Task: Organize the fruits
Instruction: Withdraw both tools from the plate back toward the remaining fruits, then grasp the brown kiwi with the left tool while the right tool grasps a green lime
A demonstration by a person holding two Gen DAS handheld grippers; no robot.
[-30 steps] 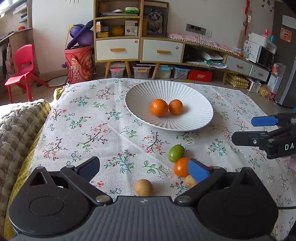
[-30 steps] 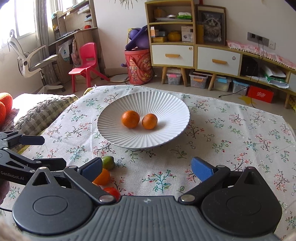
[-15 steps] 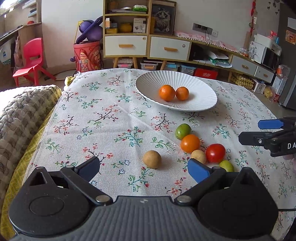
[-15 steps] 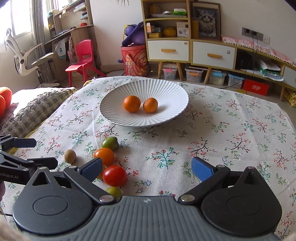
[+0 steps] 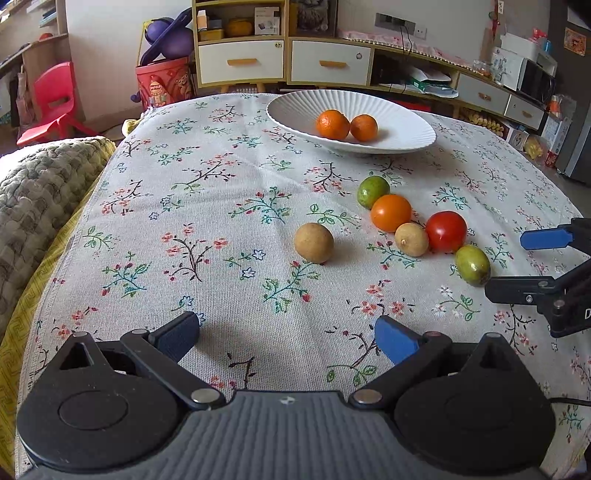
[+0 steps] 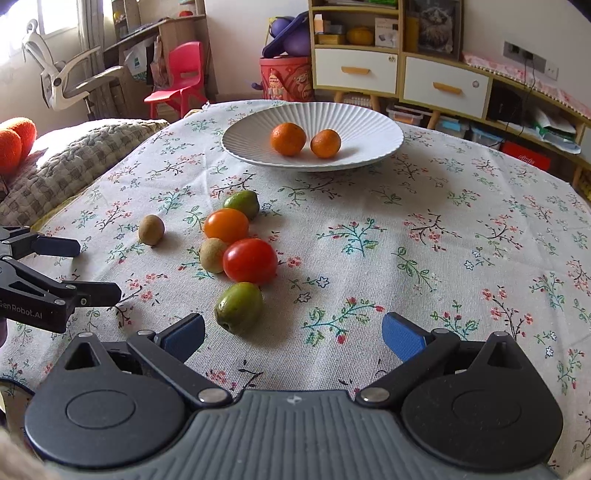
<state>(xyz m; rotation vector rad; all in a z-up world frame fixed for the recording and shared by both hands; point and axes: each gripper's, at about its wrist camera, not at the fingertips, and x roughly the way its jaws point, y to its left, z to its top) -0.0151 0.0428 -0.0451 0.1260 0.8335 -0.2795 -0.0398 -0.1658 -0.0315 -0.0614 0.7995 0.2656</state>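
Both claws [image 5: 288, 338] [image 6: 293, 336] agape — ribbed plate [image 6: 373, 127], round fruit.

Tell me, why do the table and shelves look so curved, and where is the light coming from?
Left wrist view: the fisheye lens bows the floral tablecloth edges and tilts the yellow cabinet; the round tan fruit casts a soft shadow to its right. Right wrist view: the same bending; the bright window at upper left is washed out, and the red tomato shows small glare.
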